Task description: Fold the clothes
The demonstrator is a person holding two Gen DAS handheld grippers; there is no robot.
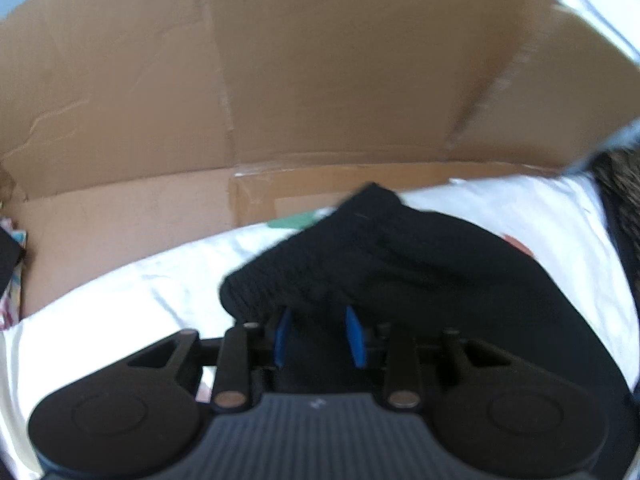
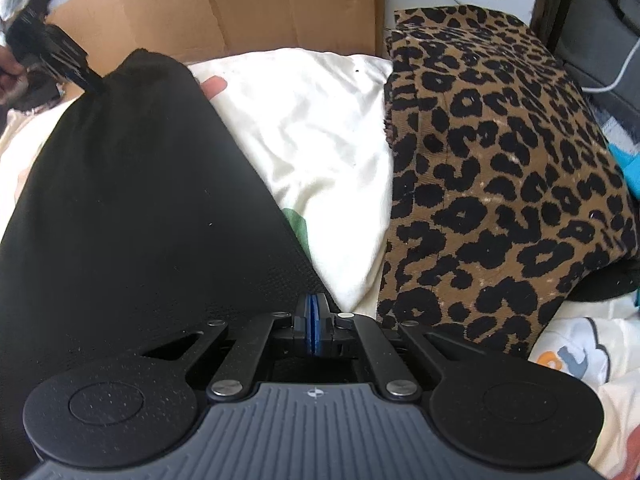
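Observation:
A black garment [image 2: 140,200] lies stretched over the white sheet [image 2: 320,140], running from the near corner to the far left. My right gripper [image 2: 314,308] has its blue pads pressed together at the garment's near corner, where the fabric edge runs in between them. My left gripper [image 2: 68,60] shows at the far left, pinching the garment's far corner. In the left wrist view the black garment [image 1: 400,264] bunches over the left gripper [image 1: 320,316]. Its blue pads [image 1: 284,336] stand a little apart with dark fabric filling the gap.
A folded leopard-print garment [image 2: 500,168] lies to the right on the sheet. Brown cardboard [image 1: 320,80] stands as a wall behind the white sheet [image 1: 120,300]. Cardboard [image 2: 240,8] also backs the right view. A white cable [image 2: 616,76] and dark furniture are at the far right.

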